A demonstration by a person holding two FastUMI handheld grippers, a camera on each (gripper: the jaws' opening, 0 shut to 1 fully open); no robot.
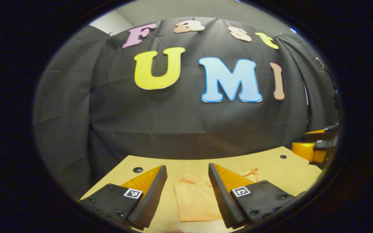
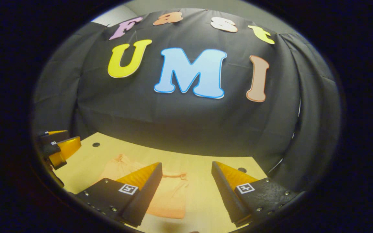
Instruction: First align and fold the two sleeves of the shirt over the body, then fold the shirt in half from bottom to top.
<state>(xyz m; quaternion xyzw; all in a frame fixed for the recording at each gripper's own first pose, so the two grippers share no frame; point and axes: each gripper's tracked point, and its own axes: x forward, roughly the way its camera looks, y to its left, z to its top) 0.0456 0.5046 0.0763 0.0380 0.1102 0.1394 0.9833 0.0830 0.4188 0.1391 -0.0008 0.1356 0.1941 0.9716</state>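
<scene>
Wooden table carries the shirt — both grippers' fingers apart, hovering above.

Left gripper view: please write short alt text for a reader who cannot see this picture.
The left gripper is held open above a wooden table, and a light orange shirt lies on the table, seen between its two fingers. The right gripper is at the right edge of the view, and the booth's black cloth wall stands behind the table.
</scene>
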